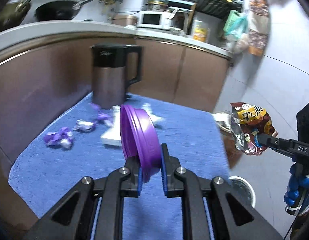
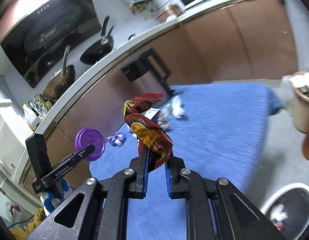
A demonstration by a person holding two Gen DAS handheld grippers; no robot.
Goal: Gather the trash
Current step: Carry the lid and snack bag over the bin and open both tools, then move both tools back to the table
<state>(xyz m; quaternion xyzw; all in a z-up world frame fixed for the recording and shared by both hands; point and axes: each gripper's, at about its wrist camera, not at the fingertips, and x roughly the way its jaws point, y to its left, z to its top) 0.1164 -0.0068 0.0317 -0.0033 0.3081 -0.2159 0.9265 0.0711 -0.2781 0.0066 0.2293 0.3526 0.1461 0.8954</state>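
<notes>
My left gripper [image 1: 150,160] is clamped on the rim of a purple lid [image 1: 139,138], held on edge above the blue mat [image 1: 74,170]. My right gripper [image 2: 157,160] pinches the lower corner of a dark red snack wrapper [image 2: 148,128], which stands up crumpled above the fingers, off the mat's right edge. Purple candy wrappers [image 1: 58,138] and white paper scraps [image 1: 114,132] lie blurred on the far mat near a kettle [image 1: 112,76]. A white-rimmed bin [image 2: 290,206] sits low right, partly cut off.
</notes>
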